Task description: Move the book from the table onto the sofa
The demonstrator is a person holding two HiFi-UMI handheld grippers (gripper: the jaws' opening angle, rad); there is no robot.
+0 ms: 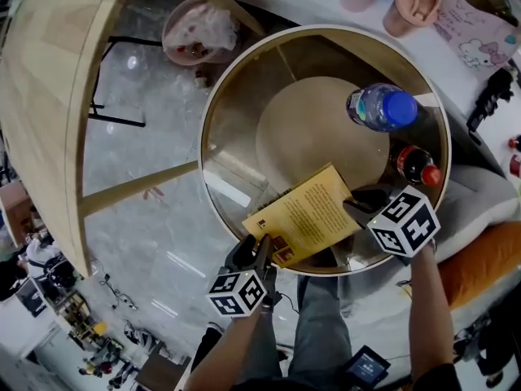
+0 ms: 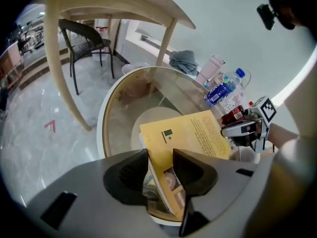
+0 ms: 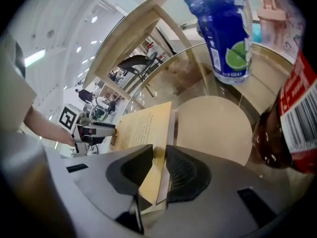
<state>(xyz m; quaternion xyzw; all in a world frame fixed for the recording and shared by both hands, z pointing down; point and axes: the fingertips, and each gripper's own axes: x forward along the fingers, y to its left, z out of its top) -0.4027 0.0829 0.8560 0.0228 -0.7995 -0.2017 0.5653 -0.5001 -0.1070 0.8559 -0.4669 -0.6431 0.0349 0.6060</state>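
**A:** Round and glass-topped, was that the table?

**B:** Yes. It was clear glass in a pale rim, with a cream disc base showing through, and it stood over a glossy grey marbled floor.

**A:** Where was the book?

**B:** It was on the glass at the near side, its corner reaching the rim. It was a thin paperback with a matte yellow cover. The cover carried dense small print that I couldn't read, and a dark flag-and-star mark sat near one corner.

**A:** And the grippers?

**B:** The left gripper was clamped on the book's near corner. The right gripper pinched the far side edge, with its ribbed black pads pressed on both faces.

**A:** Was anything else on the table?

**B:** A clear plastic water bottle stood there, with a blue cap and a blue label bearing a green round mark. Just beside it stood a dark drink bottle with a red cap and a red label showing a barcode. I couldn't read the lettering on either.
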